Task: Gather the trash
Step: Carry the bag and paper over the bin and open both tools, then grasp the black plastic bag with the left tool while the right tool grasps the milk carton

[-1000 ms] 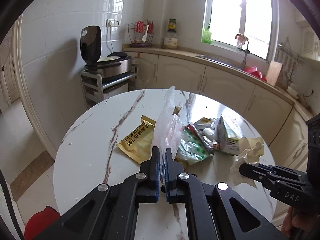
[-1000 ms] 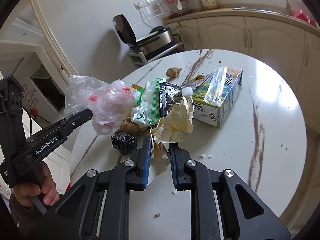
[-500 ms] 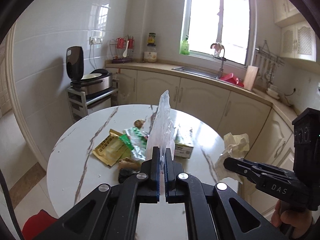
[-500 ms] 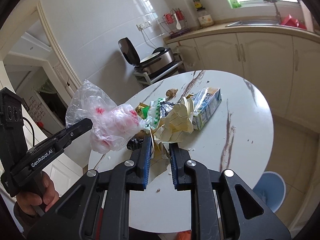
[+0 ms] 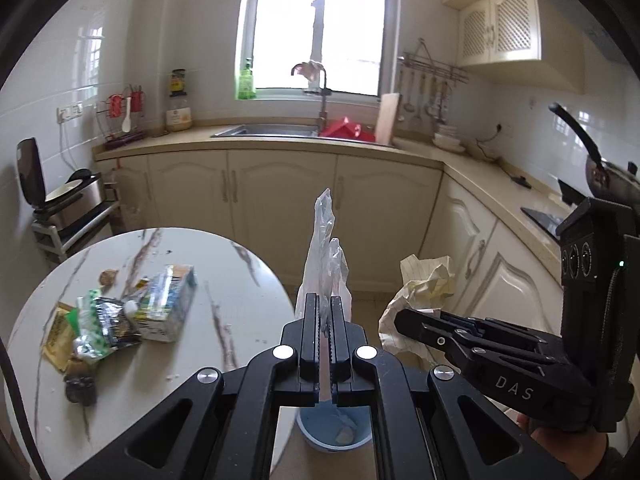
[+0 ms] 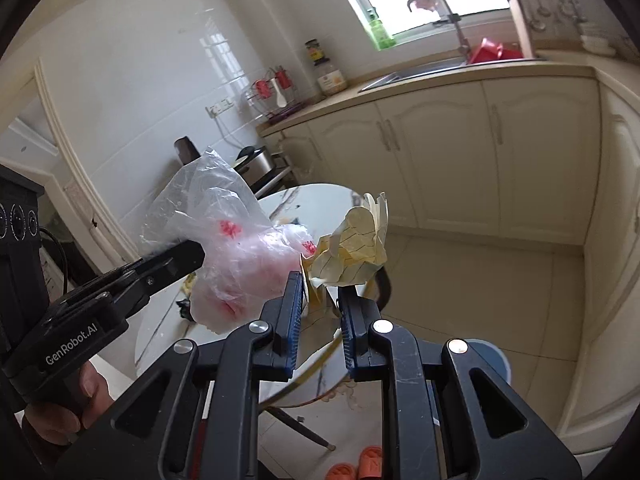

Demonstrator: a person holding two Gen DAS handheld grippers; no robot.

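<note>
My left gripper is shut on a clear plastic bag with red print, which also shows in the right wrist view. My right gripper is shut on crumpled yellow lined paper, seen in the left wrist view too. Both are held in the air past the table's right edge, above a blue bin on the floor. More trash stays on the round marble table: a drink carton, snack wrappers and a small black bag.
Cream kitchen cabinets and a counter with a sink run along the far wall and right side. A rice cooker on a rack stands left. Orange slippers lie on the floor by a table leg.
Both grippers have lifted and swung right, away from the trash pile and off the table's edge, carrying the bag and the paper. The blue bin now shows below the left gripper.
</note>
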